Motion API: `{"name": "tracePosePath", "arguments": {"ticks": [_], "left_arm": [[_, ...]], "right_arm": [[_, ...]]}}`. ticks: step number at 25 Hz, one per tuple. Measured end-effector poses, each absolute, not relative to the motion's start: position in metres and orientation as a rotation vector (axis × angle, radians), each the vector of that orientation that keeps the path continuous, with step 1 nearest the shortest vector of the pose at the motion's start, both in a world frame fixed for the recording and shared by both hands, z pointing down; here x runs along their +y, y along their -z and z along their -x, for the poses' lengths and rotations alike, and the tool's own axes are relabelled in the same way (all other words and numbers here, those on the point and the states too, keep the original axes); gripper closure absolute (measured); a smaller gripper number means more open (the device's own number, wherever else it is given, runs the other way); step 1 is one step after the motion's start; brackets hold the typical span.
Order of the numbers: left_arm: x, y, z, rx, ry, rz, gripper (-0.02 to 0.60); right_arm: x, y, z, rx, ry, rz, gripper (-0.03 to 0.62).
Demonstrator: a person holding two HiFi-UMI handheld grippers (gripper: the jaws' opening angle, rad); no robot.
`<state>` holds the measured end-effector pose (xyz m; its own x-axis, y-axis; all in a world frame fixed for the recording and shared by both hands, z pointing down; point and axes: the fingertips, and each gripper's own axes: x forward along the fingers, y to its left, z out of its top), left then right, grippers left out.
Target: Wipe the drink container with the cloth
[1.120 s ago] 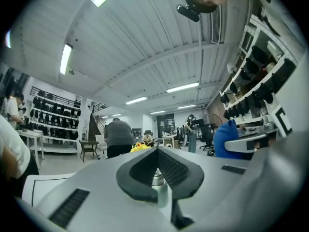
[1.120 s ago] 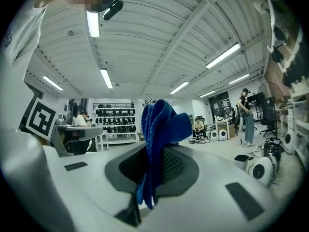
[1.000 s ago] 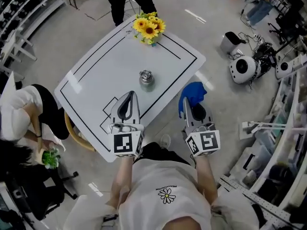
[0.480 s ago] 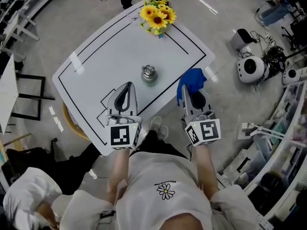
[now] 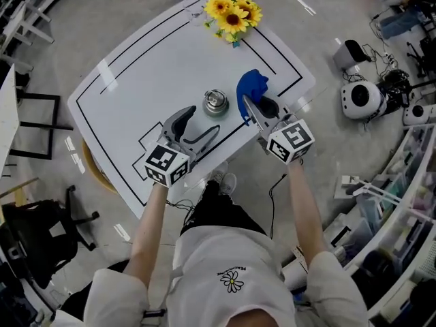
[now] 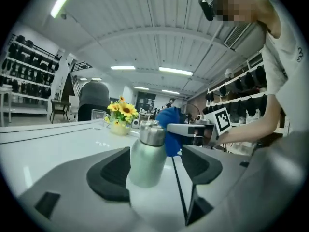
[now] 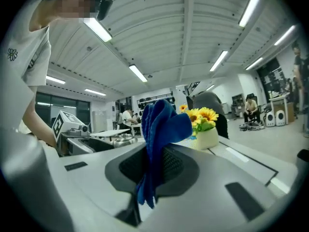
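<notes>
A small steel drink container [image 5: 216,103] [image 6: 147,153] stands upright on the white table [image 5: 136,80]. My left gripper [image 5: 202,124] [image 6: 154,166] reaches toward it from the near side. Its jaws have just been opening and now stand wide. The container shows in the gap, just past the fingertips, and neither pad touches it. To the container's right, my right gripper [image 5: 249,105] [image 7: 154,170] is shut on a blue cloth [image 5: 251,86] [image 7: 160,129], which sticks up in a bunch from the jaws. The cloth [image 6: 171,129] hangs close to the container's lid; I cannot tell if they touch.
A vase of sunflowers [image 5: 231,16] [image 7: 202,122] stands at the table's far corner, with a clear glass [image 6: 98,117] near it. A black line frames the tabletop. On the floor are a round white machine [image 5: 360,99] at right and a black chair [image 5: 41,237] at left.
Both grippers have moved forward over the table to the container. The left jaws went from shut to open. The cloth came from off the table's edge to beside the container.
</notes>
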<state>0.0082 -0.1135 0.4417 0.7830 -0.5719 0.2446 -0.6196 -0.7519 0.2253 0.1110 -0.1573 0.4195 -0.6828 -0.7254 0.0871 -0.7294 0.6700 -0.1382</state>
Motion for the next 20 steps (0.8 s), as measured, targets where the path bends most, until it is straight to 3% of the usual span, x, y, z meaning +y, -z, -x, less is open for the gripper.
{"name": "tracePosePath", "arguments": {"ticks": [20], "left_arm": [[-0.131, -0.481, -0.028, -0.752, -0.312, -2.710, 0.221]], "right_arm": [[-0.168, -0.468, -0.078, -2.837, -0.496, -1.079, 0.553]]}}
